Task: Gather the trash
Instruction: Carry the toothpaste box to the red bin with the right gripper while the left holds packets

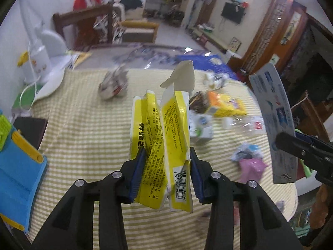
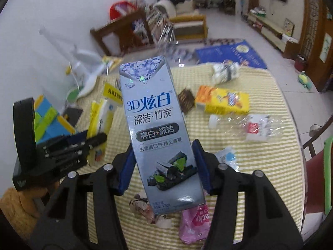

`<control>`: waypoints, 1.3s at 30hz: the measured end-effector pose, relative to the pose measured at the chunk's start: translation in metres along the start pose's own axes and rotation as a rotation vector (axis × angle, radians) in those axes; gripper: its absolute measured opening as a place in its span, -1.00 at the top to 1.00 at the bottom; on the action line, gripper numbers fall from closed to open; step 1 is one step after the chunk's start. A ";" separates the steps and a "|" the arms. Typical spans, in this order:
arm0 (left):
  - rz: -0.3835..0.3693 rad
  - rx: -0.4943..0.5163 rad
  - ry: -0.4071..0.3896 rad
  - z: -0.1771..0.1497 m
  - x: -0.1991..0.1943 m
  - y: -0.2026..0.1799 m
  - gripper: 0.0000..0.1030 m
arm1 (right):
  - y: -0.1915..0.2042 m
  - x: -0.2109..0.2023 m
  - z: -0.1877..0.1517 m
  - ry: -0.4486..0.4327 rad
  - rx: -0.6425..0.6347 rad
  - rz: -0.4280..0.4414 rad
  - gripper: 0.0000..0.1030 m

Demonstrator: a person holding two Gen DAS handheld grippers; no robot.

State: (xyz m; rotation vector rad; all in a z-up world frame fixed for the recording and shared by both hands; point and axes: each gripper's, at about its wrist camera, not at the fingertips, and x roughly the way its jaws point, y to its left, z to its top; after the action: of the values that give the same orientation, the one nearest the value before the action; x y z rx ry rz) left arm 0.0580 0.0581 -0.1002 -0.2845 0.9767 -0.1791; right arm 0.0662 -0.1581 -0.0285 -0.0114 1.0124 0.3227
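Left wrist view showed the left gripper (image 1: 166, 166) clamped on a crumpled yellow carton (image 1: 164, 137), its blue pads pressing the carton's two sides, with the torn white flap standing up at the far end. The carton hung above the round table (image 1: 83, 129) with its striped yellow-and-white cloth, clear of the cloth. Beyond the carton on that table lay a crushed grey wad of paper (image 1: 114, 85), blurred, and to the right of the carton a small white milk box (image 1: 200, 129), an orange-and-yellow box (image 1: 225, 104), a clear plastic bottle (image 1: 245, 125) and a pink bag (image 1: 251, 166). At the table's left edge sat a blue-and-yellow plastic toy (image 1: 18, 166).

Right wrist view showed the right gripper (image 2: 164, 164) closed on a silver toothpaste box (image 2: 158, 129), the pads gripping its long sides near the lower end, the box tilted and raised over the table. Under the box's near end lay a crumpled brownish paper (image 2: 143, 208) and the pink bag on the cloth. Left of the toothpaste box the left gripper appeared, holding the yellow carton. The toothpaste box also showed at the right edge of the left wrist view, pinched between dark jaws.
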 end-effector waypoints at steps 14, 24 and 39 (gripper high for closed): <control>-0.062 0.063 -0.049 0.000 -0.020 -0.060 0.25 | -0.044 -0.035 -0.011 -0.071 0.096 -0.013 -0.01; -0.052 0.060 -0.043 0.002 -0.009 -0.108 0.25 | -0.090 -0.048 -0.014 -0.083 0.124 0.010 -0.01; -0.072 0.125 -0.025 -0.004 0.012 -0.222 0.25 | -0.193 -0.084 -0.028 -0.094 0.201 0.034 -0.01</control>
State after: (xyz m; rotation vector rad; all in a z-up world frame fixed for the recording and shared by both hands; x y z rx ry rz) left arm 0.0567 -0.1565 -0.0417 -0.2075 0.9269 -0.3006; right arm 0.0544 -0.3684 -0.0004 0.2012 0.9485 0.2488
